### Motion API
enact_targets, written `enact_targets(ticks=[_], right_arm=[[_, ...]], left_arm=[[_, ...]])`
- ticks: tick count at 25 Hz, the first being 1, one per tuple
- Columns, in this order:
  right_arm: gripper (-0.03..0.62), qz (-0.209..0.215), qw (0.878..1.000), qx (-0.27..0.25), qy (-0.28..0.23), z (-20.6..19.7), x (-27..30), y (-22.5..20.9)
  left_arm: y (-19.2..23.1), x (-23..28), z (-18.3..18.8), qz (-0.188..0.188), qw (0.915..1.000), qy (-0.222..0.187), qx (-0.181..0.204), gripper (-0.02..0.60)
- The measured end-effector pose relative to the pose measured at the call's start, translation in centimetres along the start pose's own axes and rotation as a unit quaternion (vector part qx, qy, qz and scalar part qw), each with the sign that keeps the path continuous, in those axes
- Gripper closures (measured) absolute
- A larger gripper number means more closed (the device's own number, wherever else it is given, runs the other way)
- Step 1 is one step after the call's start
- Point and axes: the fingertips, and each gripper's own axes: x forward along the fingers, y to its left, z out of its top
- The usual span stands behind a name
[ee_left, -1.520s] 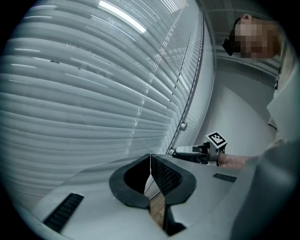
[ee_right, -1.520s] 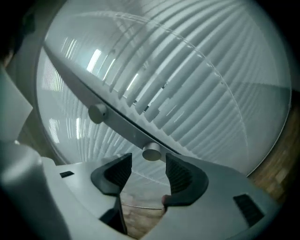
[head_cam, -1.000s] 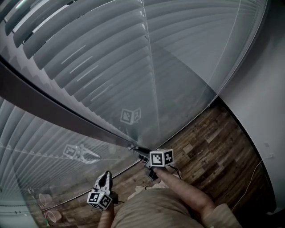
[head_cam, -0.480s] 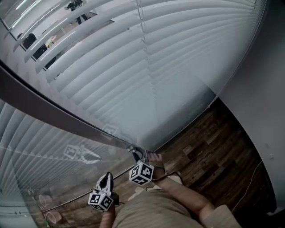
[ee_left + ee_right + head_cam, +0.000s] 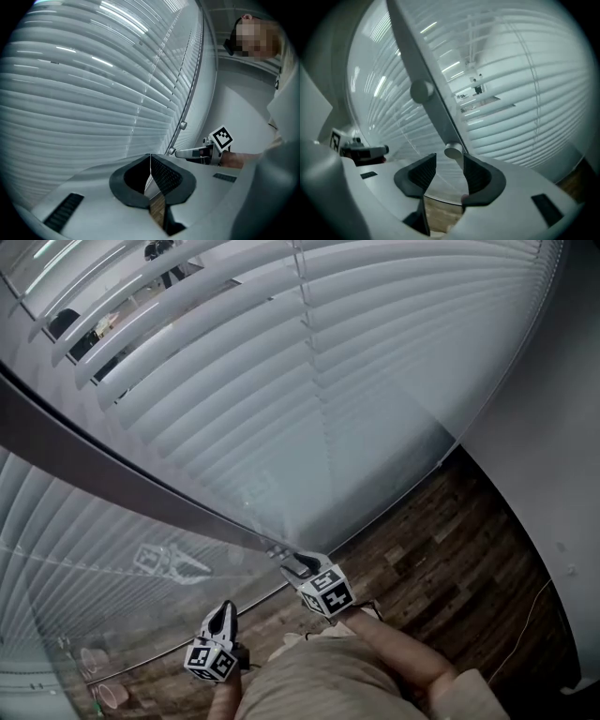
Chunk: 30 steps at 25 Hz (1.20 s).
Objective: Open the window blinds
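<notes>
White slatted blinds hang behind glass on both sides of a dark frame bar. Their slats are tilted, and a room shows through the gaps at the upper left. In the right gripper view a small round knob sits at the bar's lower end, and a second knob sits higher up. My right gripper has its jaws opening. The lower knob lies just at their tips with a gap beside it. My left gripper hangs shut and empty, off to the left.
A dark wooden floor runs along the foot of the window. A white wall closes the right side. Small clay pots stand at the lower left. The person's forearm reaches from below.
The slats have tilted open, showing the room beyond at the upper left. My right gripper rolled at the knob and its marker cube shifted. The left gripper kept still.
</notes>
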Motion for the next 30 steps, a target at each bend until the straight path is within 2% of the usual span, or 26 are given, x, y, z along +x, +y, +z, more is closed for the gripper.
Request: enact_targets(ticks=[2, 4, 9, 10, 13, 17, 19, 23, 26, 30], right_arm=[[0.425, 0.035, 0.996, 0.082, -0.026, 0.6, -0.3, -0.2], [0.426, 0.05, 0.989, 0.136, -0.038, 1.0, -0.3, -0.5], [0.431, 0.049, 0.98, 0.192, -0.036, 0.9, 0.4, -1.0], [0.455, 0.044, 0.98, 0.193, -0.034, 0.9, 0.4, -1.2], [0.471, 0.023, 0.988, 0.151, -0.027, 0.9, 0.4, -1.1], [0.476, -0.028, 0.999, 0.03, -0.01, 1.2, 0.5, -0.7], [0.477, -0.059, 0.997, -0.04, 0.002, 1.4, 0.6, -0.4], [0.48, -0.104, 0.983, -0.15, 0.027, 1.2, 0.6, 0.1], [0.482, -0.111, 0.978, -0.172, 0.031, 0.9, 0.8, 0.1], [0.482, -0.092, 0.986, -0.136, 0.023, 0.9, 0.8, 0.0]], left_arm=[[0.0, 0.0, -0.1, 0.0, 1.0, 0.001, -0.001, 0.569], [-0.1, 0.0, -0.2, -0.001, 1.0, 0.001, -0.002, 0.569], [-0.1, 0.1, -0.1, -0.001, 1.0, 0.002, 0.0, 0.569], [-0.1, 0.1, -0.1, -0.001, 1.0, 0.002, 0.0, 0.569], [-0.1, 0.0, -0.1, -0.001, 1.0, 0.003, 0.0, 0.569], [-0.1, 0.0, -0.4, -0.001, 1.0, 0.006, 0.0, 0.569], [-0.2, 0.0, -0.5, -0.001, 1.0, 0.007, 0.0, 0.569], [-0.3, 0.2, -0.6, -0.003, 1.0, 0.008, 0.001, 0.569], [-0.2, 0.3, -0.9, -0.003, 1.0, 0.008, 0.002, 0.569], [-0.4, 0.2, -1.0, -0.002, 1.0, 0.008, 0.001, 0.569]])
